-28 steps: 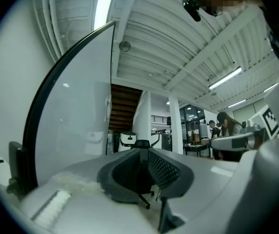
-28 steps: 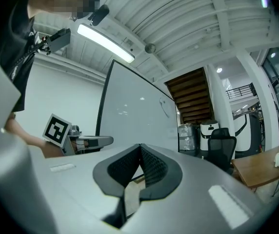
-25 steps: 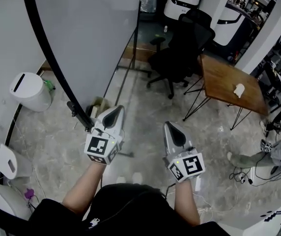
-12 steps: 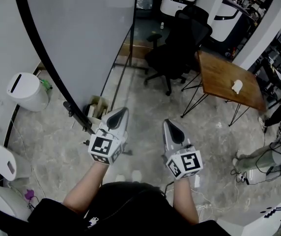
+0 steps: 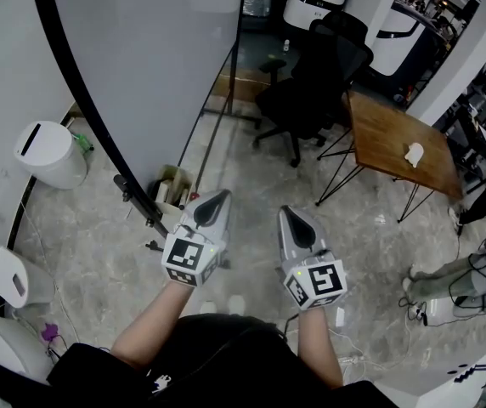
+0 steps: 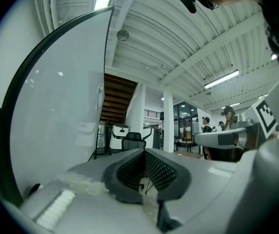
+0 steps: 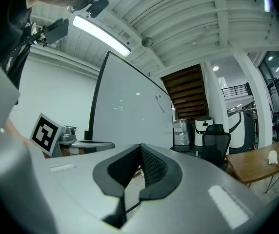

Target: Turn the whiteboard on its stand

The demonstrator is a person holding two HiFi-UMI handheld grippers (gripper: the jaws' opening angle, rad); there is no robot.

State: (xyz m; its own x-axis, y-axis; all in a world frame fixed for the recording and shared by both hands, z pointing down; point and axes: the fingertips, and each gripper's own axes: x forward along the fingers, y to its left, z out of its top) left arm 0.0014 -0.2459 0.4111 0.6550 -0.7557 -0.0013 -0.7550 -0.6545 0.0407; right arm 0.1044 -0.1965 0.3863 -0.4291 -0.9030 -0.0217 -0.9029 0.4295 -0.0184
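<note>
Black-framed whiteboard [image 5: 158, 66] just beside the left gripper [image 5: 215, 201]; it and the right gripper [image 5: 294, 219] hover level, jaws pinched together empty, likely for pushing.

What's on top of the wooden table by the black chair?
One small white object lies on the wooden table, too small to identify; the rest looks bare. The top hides whatever is under it.
</note>
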